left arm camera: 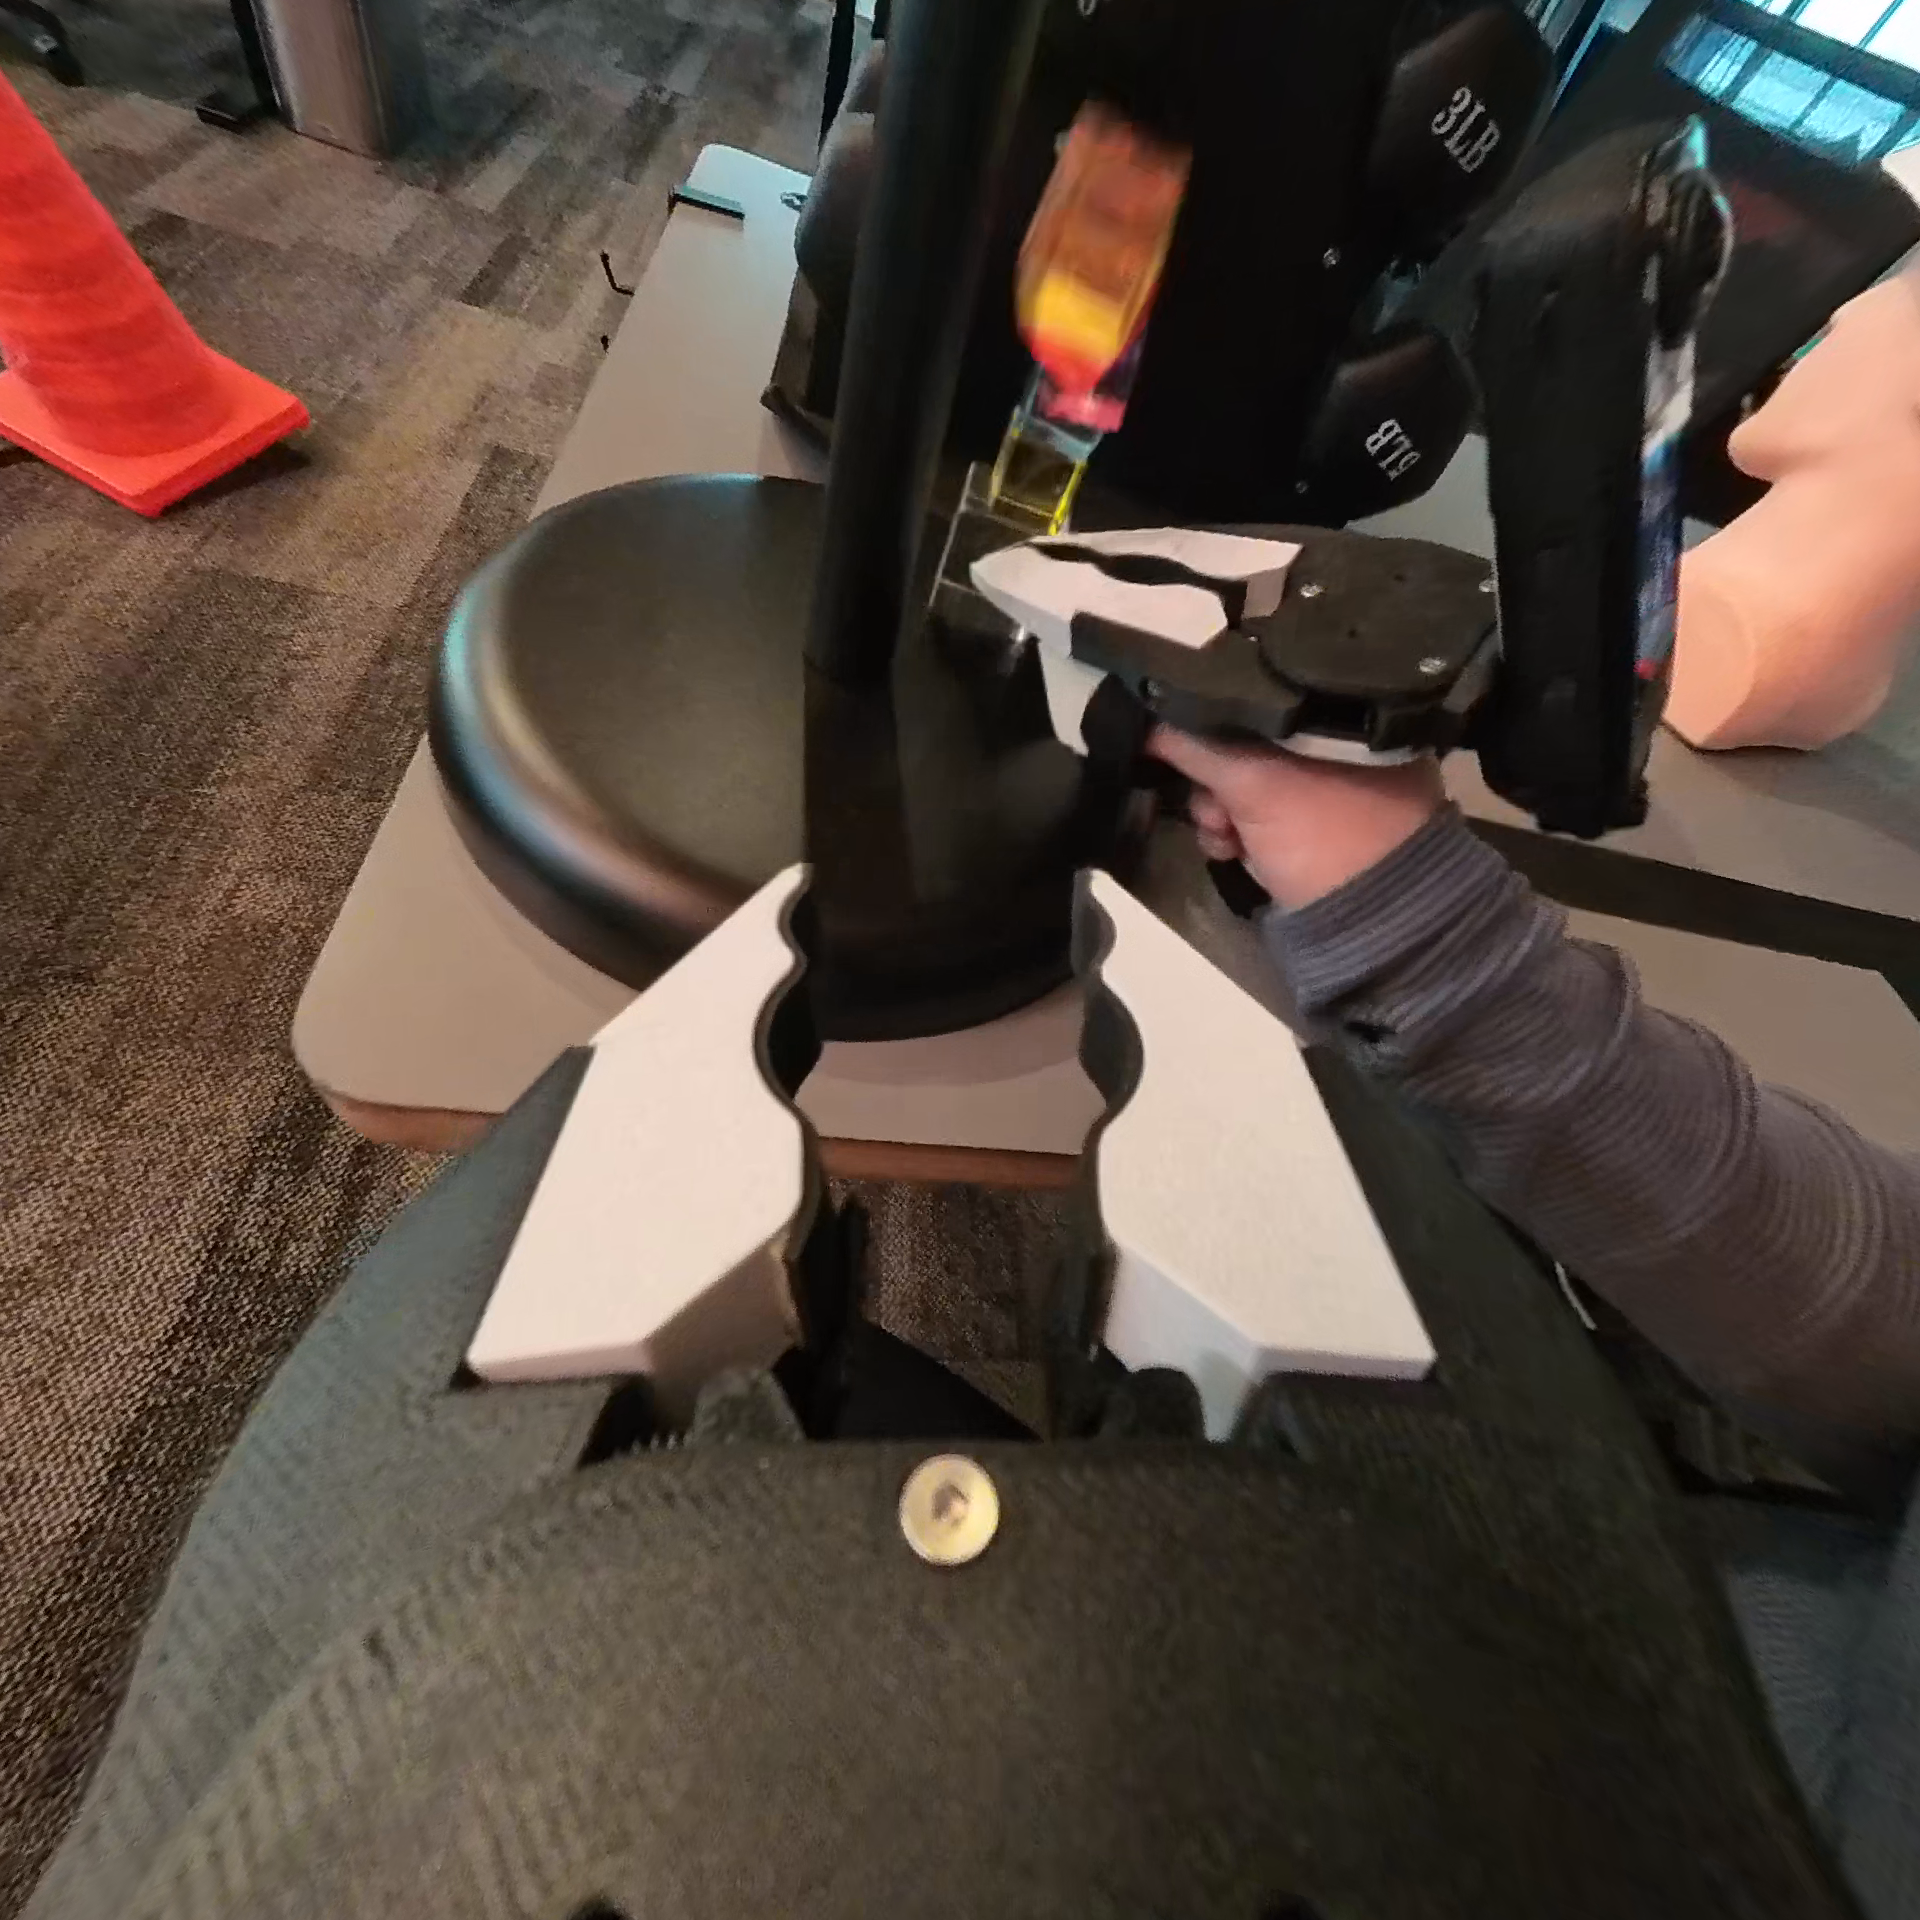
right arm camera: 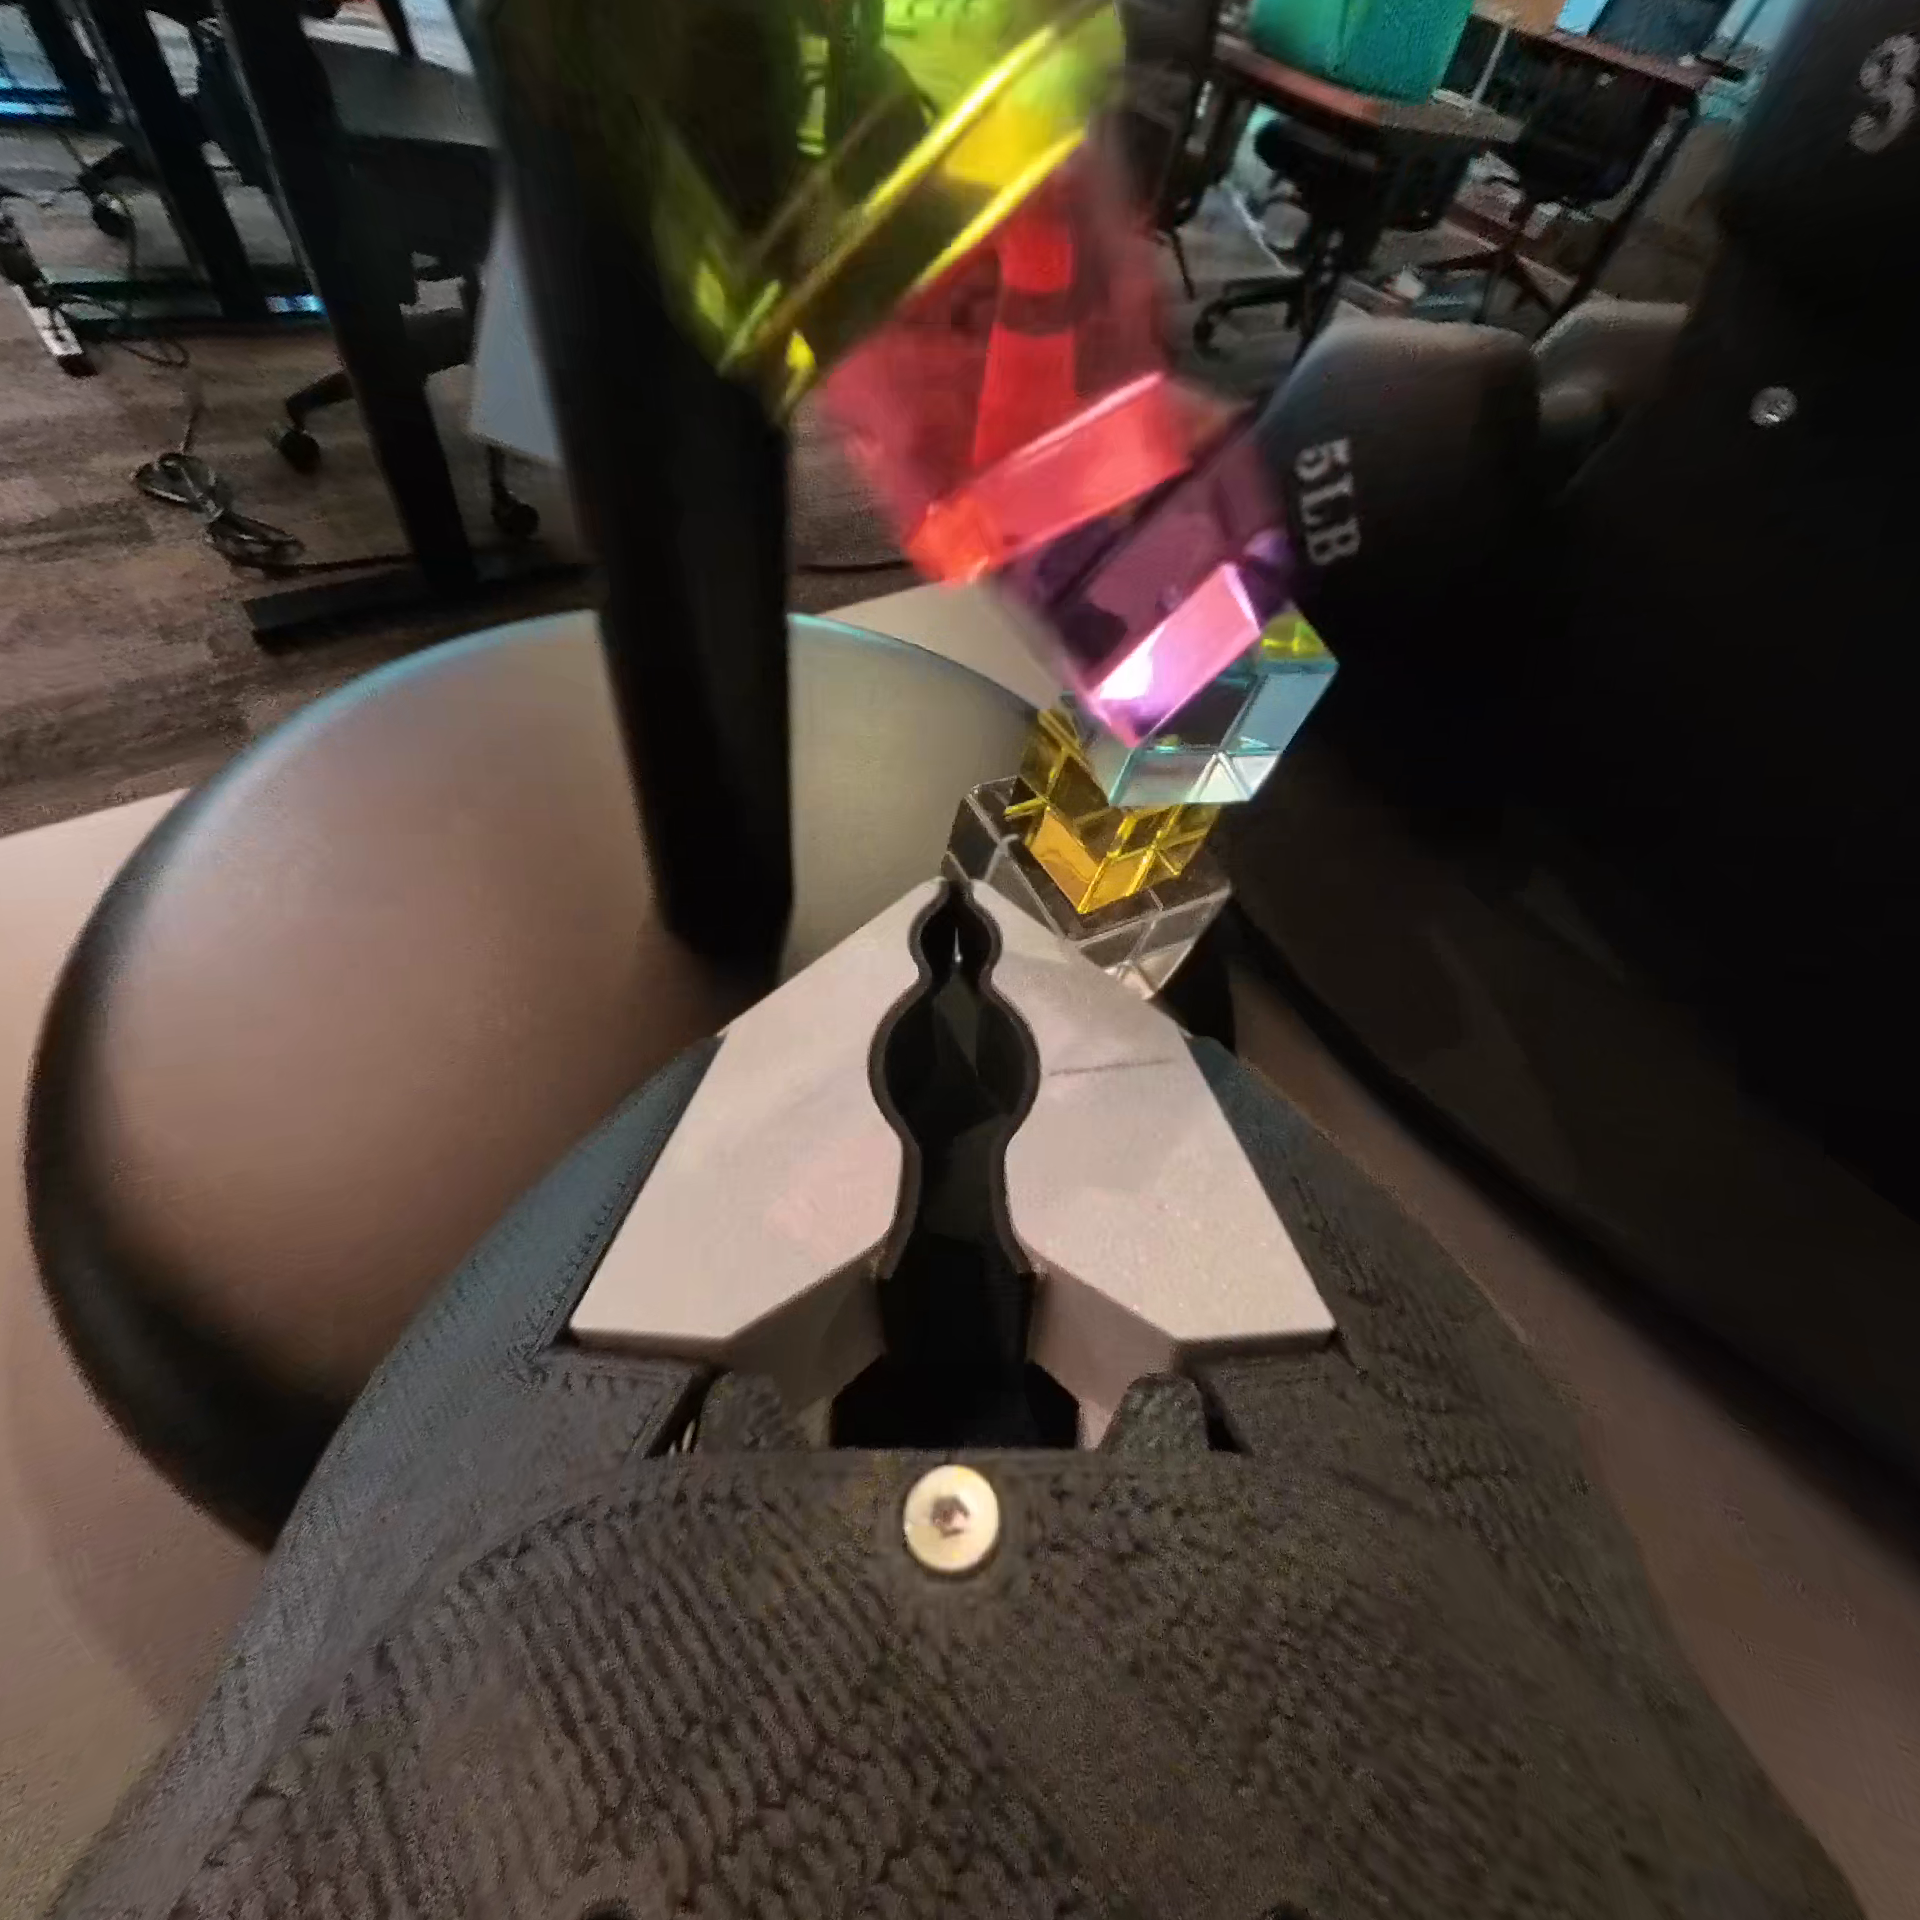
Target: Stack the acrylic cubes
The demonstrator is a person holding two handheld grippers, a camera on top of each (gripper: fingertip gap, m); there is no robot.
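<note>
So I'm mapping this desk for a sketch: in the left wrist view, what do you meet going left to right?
Orange cone → round black base → black post → right gripper, jaws shut → grey sleeve.

Counts, both views:
- 2 handheld grippers w/ white jaws: left gripper [left arm camera: 940, 940], right gripper [right arm camera: 954, 914].
- 1 black round-based lamp stand w/ upright pole [left arm camera: 914, 416].
- 1 leaning stack of coloured see-through cubes [right arm camera: 1039, 436], approx. 5 blocks; blur, exact no. unclear.
- 2 black dumbbell heads [left arm camera: 1455, 114].
- 1 orange traffic cone [left arm camera: 94, 312].
- 1 grey worktop [left arm camera: 436, 977].
</note>
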